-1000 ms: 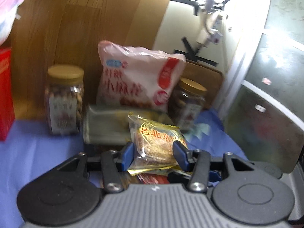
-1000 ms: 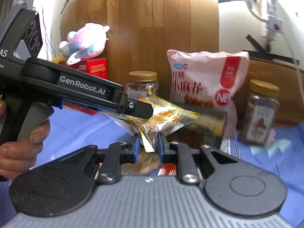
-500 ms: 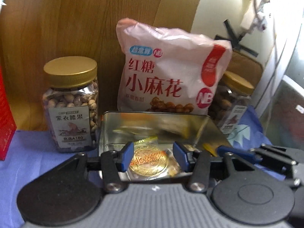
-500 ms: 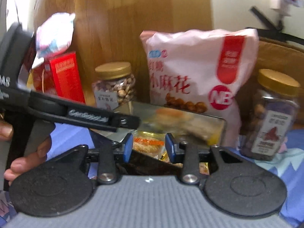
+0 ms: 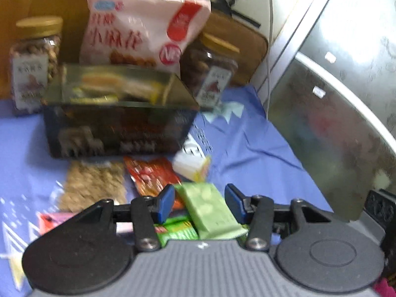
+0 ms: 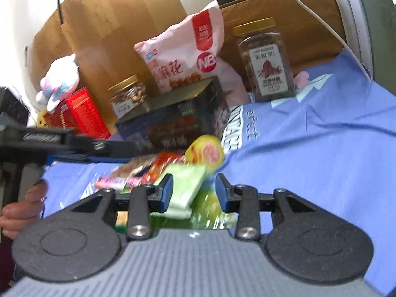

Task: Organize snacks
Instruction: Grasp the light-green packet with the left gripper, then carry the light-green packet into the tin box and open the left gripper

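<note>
A dark open tin (image 5: pixel 118 128) (image 6: pixel 178 121) stands on the blue cloth (image 5: pixel 247 148) and holds several wrapped snacks. In front of it lies a loose pile: a brown crumbly packet (image 5: pixel 94 185), a red packet (image 5: pixel 153 175) (image 6: pixel 168 165), a small white-and-yellow pack (image 5: pixel 193 165) and a pale green packet (image 5: pixel 210 212) (image 6: pixel 188 185). My left gripper (image 5: pixel 200 203) hovers open above the green packet, and its pads hold nothing. My right gripper (image 6: pixel 195 193) is open over the same packet, which lies nearer its left finger. A round yellow-and-pink pack (image 6: pixel 205 153) lies just beyond.
Behind the tin a pink snack bag (image 5: pixel 143 24) leans on a wooden board between two gold-lidded jars (image 5: pixel 34 61) (image 5: pixel 210 69). A red box (image 6: pixel 84 113) and a plush toy (image 6: pixel 59 81) stand far left. A grey panel (image 5: pixel 334 99) borders the right. A hand (image 6: pixel 17 212) grips the left tool.
The gold packet that sat between the left jaws is gone from them. The right gripper let go of its corner and opened. Both grippers drew back from the tin and sank to the pile.
</note>
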